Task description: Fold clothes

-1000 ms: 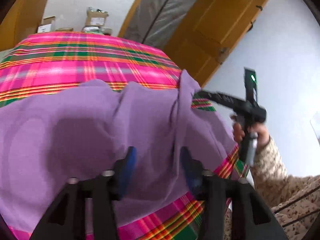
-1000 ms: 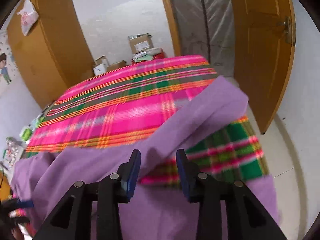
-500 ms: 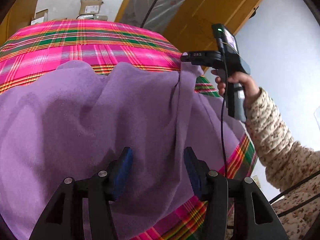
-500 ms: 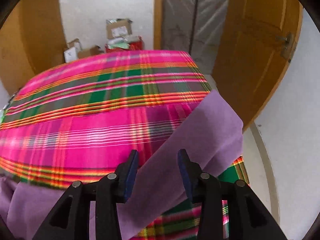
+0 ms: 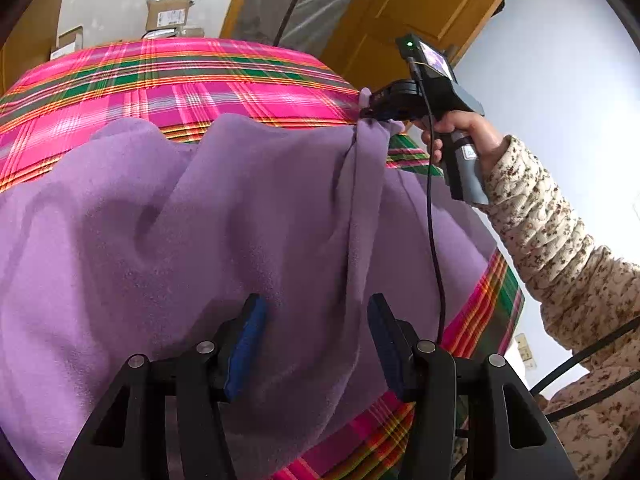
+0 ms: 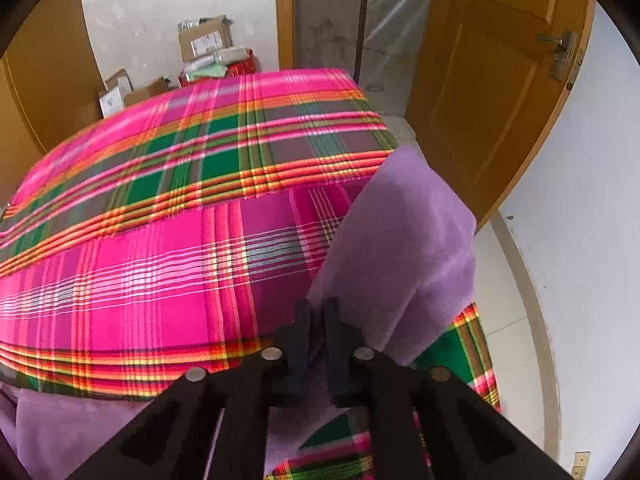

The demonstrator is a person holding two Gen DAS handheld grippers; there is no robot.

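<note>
a purple fleece garment (image 5: pixel 224 216) lies spread and wrinkled over the near part of a bed with a pink and green plaid cover (image 5: pixel 168 80). the left gripper (image 5: pixel 314 340) hangs just above the fleece with its blue pads (image 5: pixel 244 344) wide apart, and it holds nothing. further right, one corner of the garment is lifted into a tight vertical fold, up to the right gripper (image 5: pixel 370 111), which a hand (image 5: pixel 464 132) in a flowered sleeve (image 5: pixel 560 248) holds by the grey grip. in the right wrist view the right gripper (image 6: pixel 318 316) has its fingers pressed together on the edge of the purple fleece garment (image 6: pixel 404 248), which hangs over the right side of the plaid cover (image 6: pixel 160 264). behind the bed stand cardboard boxes (image 6: pixel 204 38) and a brown wooden door (image 6: pixel 488 92).
</note>
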